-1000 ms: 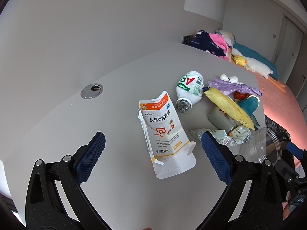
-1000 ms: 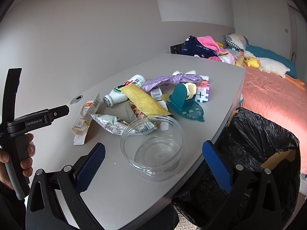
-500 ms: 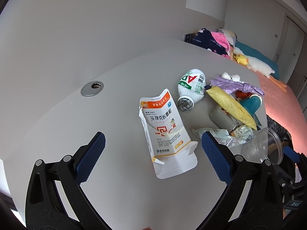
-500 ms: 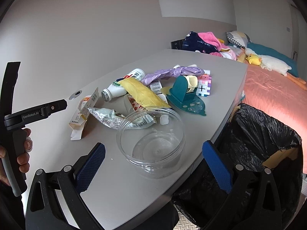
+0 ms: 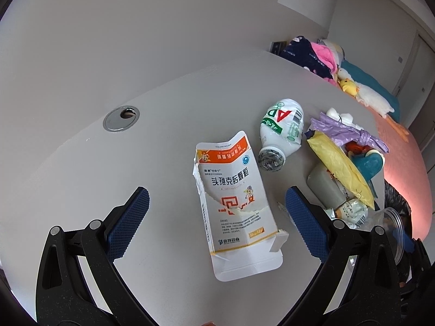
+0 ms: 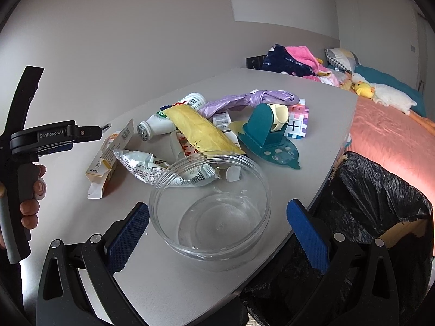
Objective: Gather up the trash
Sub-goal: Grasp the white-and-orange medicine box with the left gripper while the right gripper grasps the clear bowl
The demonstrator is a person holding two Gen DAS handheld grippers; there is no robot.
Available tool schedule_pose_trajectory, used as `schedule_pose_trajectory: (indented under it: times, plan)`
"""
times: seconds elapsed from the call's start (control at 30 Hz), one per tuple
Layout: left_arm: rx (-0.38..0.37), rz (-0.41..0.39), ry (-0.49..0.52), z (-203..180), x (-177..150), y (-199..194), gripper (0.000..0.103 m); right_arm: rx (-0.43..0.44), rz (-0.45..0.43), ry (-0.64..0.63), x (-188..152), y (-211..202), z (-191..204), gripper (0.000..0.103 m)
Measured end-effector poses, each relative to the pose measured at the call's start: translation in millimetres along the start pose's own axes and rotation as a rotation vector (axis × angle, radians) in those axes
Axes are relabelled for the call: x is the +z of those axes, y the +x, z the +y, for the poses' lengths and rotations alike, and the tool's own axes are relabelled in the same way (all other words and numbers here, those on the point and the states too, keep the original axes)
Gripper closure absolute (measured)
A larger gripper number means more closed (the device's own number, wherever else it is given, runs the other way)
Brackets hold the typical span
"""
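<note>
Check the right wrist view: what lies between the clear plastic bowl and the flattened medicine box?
In the right wrist view, a crumpled silver foil wrapper lies between the clear plastic bowl and the flattened medicine box.

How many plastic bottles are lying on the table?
1: a white bottle lies on its side beside the torn medicine box, its base under the yellow wrapper. More may be hidden in the pile.

Left wrist view close above the bench [image 5: 168,114], angled down, right wrist view low over its edge, both sharing the torn box [image 5: 233,198].
</note>
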State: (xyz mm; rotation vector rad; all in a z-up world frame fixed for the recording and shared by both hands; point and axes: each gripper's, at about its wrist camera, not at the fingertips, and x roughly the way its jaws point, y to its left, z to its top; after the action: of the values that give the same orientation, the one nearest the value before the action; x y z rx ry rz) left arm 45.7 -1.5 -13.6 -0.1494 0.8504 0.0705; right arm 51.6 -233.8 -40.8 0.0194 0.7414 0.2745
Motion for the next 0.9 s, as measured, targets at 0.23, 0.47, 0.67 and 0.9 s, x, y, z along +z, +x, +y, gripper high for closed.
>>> schedule_pose_trajectory:
  times: [0.23, 0.47, 0.67, 0.9]
  plan:
    - [0.008, 0.049, 0.004, -6.3, 7.7, 29.8, 0.006, -0.001, -0.001, -0.015, -0.6, 11.9, -1.8, 0.002]
    - [0.035, 0.089, -0.016, -2.9, 8.6, 51.6, 0.006, -0.009, -0.016, -0.039, -1.4, 20.1, -1.2, 0.002]
    - [0.057, 0.121, -0.059, 8.7, 5.2, 59.1, 0.023, -0.006, -0.006, -0.049, -4.2, 25.2, -1.6, 0.007]
    - [0.049, 0.101, -0.095, 17.6, 2.5, 52.5, 0.054, 0.003, -0.008, -0.034, -3.1, 26.8, -5.0, 0.020]
